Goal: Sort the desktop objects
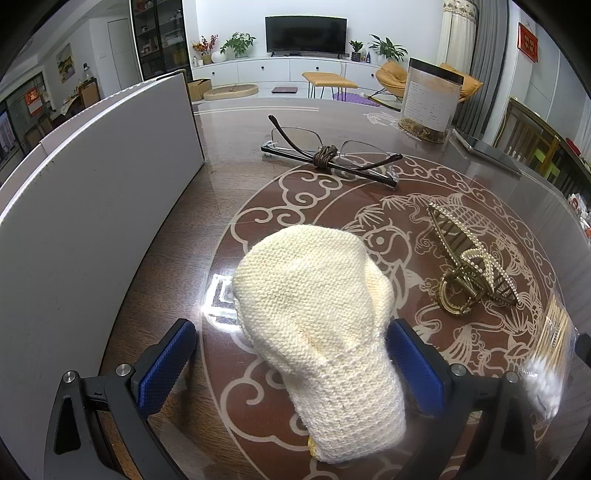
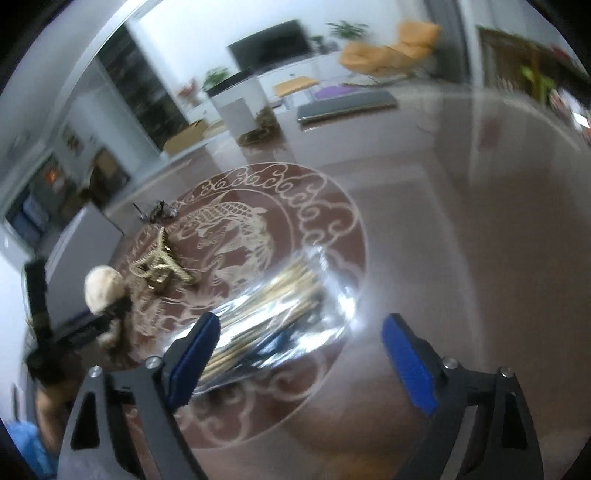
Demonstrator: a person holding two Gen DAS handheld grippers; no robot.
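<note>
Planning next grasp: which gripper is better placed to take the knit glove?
Left. Its open gripper already straddles the cream knit glove. The right gripper is open over the cotton swab packet, off to the side.

Glasses point(image 1: 328, 155) behind mitten point(image 1: 317, 332); hair claw point(image 1: 469, 266) right.

Television point(image 1: 306, 34), orange chair point(image 1: 393, 75), potted plants point(image 1: 238, 44) behind.

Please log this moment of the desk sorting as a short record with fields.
left hand-held gripper: open, straddling cream knitted mitten
right hand-held gripper: open, over bag of cotton swabs
hair claw: on table, right of mitten
glasses: folded, beyond mitten
white box: left of mitten
jar: far right
</note>
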